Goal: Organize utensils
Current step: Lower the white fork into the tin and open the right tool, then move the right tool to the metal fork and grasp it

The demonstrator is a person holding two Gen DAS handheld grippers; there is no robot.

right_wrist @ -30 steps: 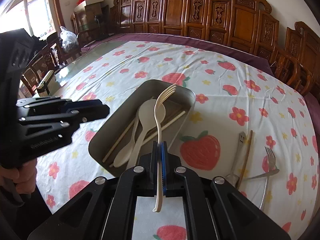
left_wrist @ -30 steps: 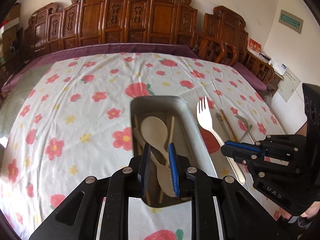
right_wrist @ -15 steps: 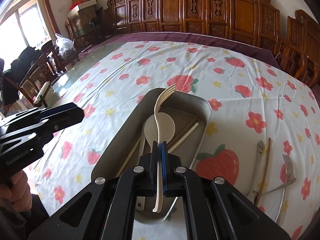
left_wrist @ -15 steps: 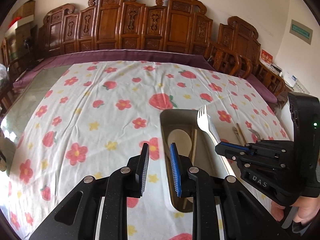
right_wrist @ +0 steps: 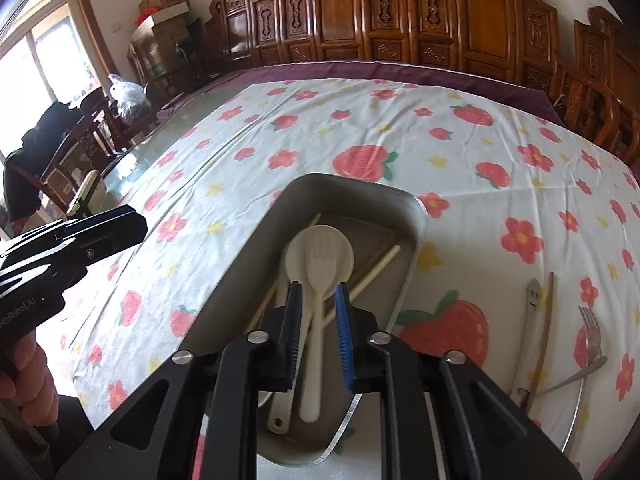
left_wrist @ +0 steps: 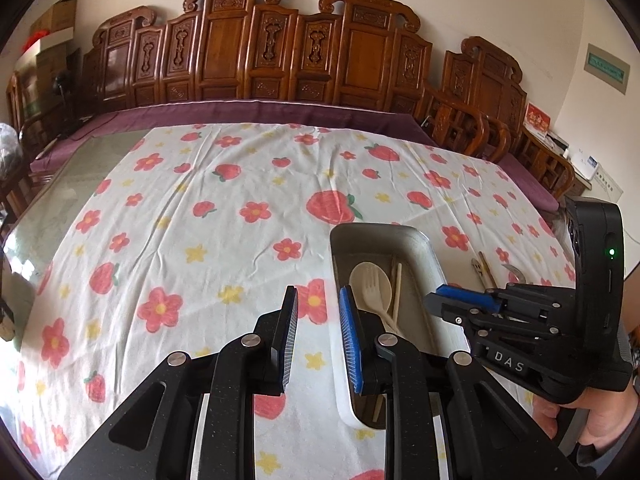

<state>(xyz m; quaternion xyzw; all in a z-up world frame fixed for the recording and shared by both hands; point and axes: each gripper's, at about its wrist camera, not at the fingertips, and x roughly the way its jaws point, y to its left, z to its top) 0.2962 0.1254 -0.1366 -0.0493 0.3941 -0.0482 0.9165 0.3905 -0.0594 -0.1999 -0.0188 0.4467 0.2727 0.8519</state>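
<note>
A metal tray [right_wrist: 352, 180] lies on the flowered tablecloth. It holds a cream spoon [right_wrist: 294, 254], wooden chopsticks [right_wrist: 380, 264] and a cream plastic fork [right_wrist: 316, 320] resting on the spoon. My right gripper [right_wrist: 317, 290] hovers over the tray's near end. Its jaws are opening, and the fork lies loose below them, untouched by the pads. My left gripper [left_wrist: 319, 296] stands open over bare cloth just left of the tray [left_wrist: 376, 229], with nothing between its fingers. The left wrist view shows the right gripper [left_wrist: 440, 300] above the tray's right rim.
Right of the tray, on the cloth, lie a metal fork [right_wrist: 592, 328], a metal utensil with a smiley cut-out [right_wrist: 532, 292], a brown stick [right_wrist: 549, 304] and another metal piece. Carved wooden chairs [left_wrist: 280, 52] line the table's far side. Hands [left_wrist: 592, 420] grip both handles.
The right gripper's jaws have parted and the cream fork has dropped from them into the tray, onto the spoon. The left gripper shifted left, off the tray and over the cloth.
</note>
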